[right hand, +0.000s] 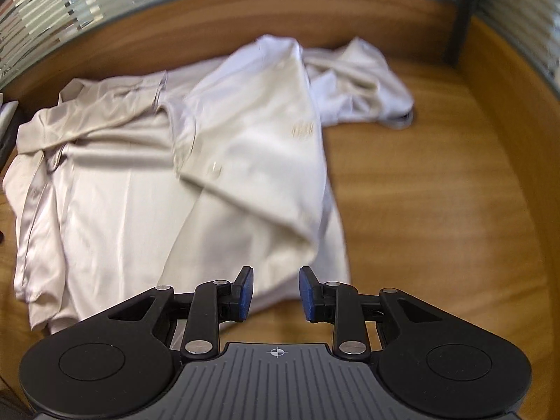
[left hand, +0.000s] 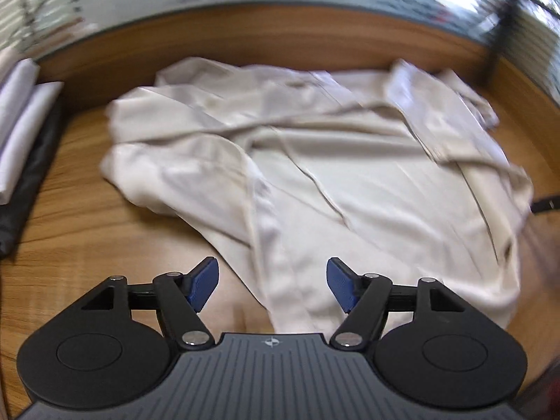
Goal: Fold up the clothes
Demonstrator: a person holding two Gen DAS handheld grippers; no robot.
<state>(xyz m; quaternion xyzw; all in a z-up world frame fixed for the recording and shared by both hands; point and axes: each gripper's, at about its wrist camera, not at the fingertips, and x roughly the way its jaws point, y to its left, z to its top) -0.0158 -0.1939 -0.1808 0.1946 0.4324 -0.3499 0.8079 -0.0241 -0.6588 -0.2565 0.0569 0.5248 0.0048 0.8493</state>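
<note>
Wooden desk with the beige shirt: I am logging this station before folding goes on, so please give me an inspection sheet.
Surface: wooden desk, bare wood to the right of the garment.
Job's things: beige shirt spread out rumpled, one side flopped over the middle, not folded.
Clutter: white folded cloths on a dark item at the desk's left edge.
Grippers: left tool open wide, empty; right tool open narrower, empty; both above the shirt's near edge.
Cables: nothing seen.
Surroundings: striped frosted glass partition behind the desk, dark post at the far right corner.
</note>
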